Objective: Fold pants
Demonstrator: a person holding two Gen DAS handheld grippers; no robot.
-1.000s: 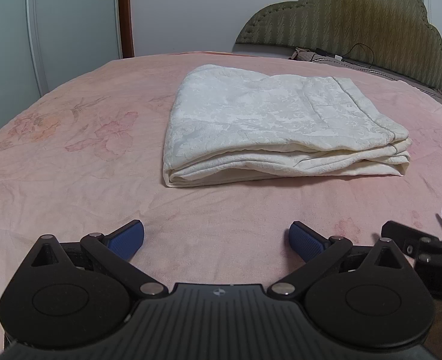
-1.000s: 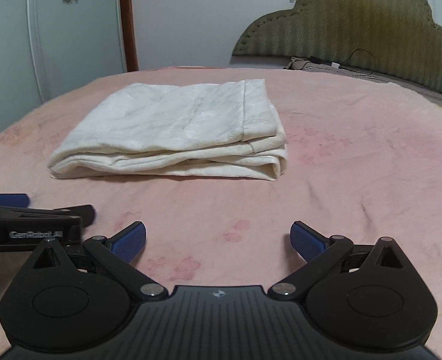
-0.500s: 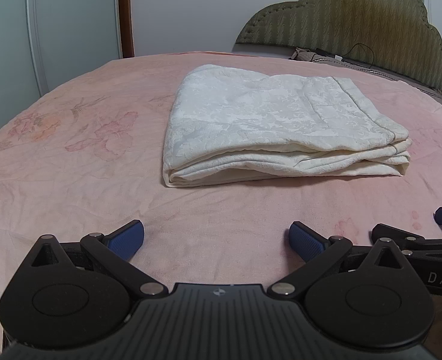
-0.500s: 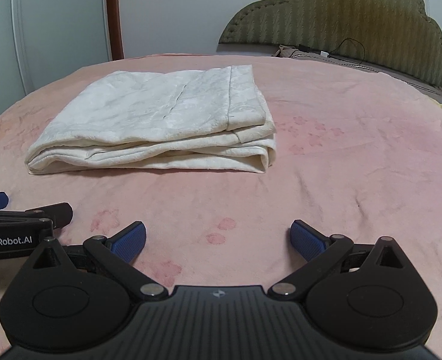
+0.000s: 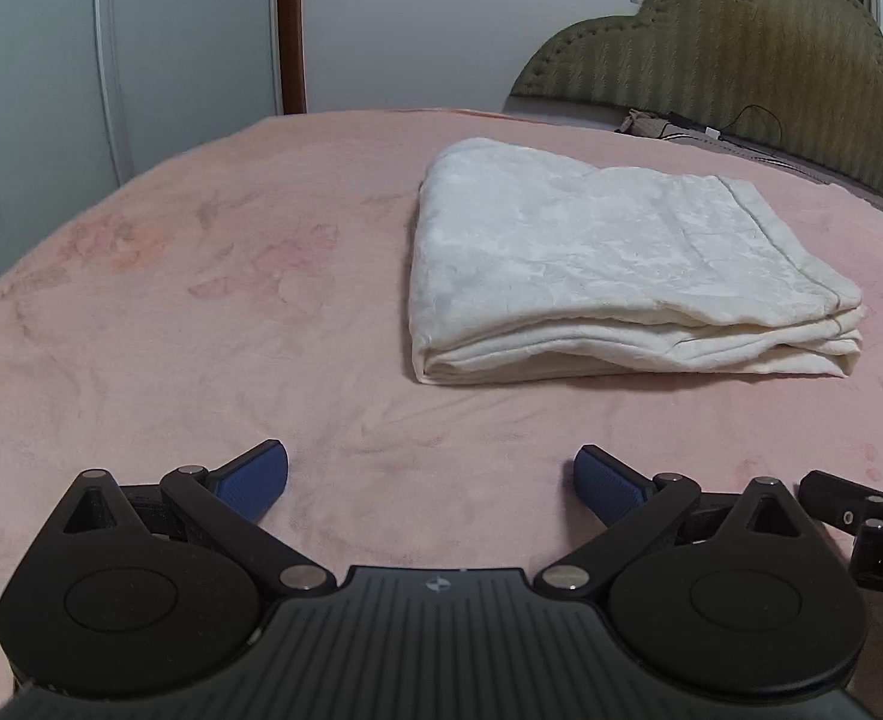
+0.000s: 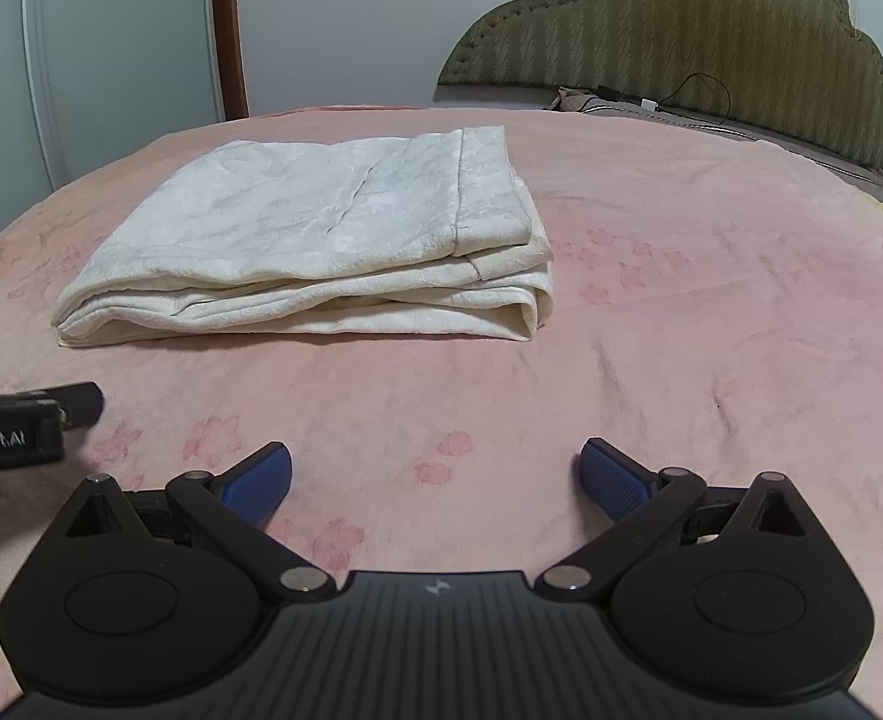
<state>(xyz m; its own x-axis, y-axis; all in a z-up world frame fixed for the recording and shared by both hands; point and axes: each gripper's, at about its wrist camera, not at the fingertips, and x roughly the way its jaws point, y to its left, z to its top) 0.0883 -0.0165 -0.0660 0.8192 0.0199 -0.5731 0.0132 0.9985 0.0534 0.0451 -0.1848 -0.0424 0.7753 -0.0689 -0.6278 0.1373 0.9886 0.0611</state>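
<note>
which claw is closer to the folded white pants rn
Hard to call, roughly equal, maybe right. The left claw sits short of the pants, off their left corner. The right claw sits short of their right half. Both open, neither touching.

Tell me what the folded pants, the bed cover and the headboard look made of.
Folded pants: cream woven cloth, likely cotton or jacquard; a faint raised pattern and soft sheen show.
Bed cover: pink plush fleece by its look, matte and fuzzy, with faded flower prints.
Headboard: olive upholstery fabric, ribbed weave, stud-like trim along the scalloped edge.
</note>
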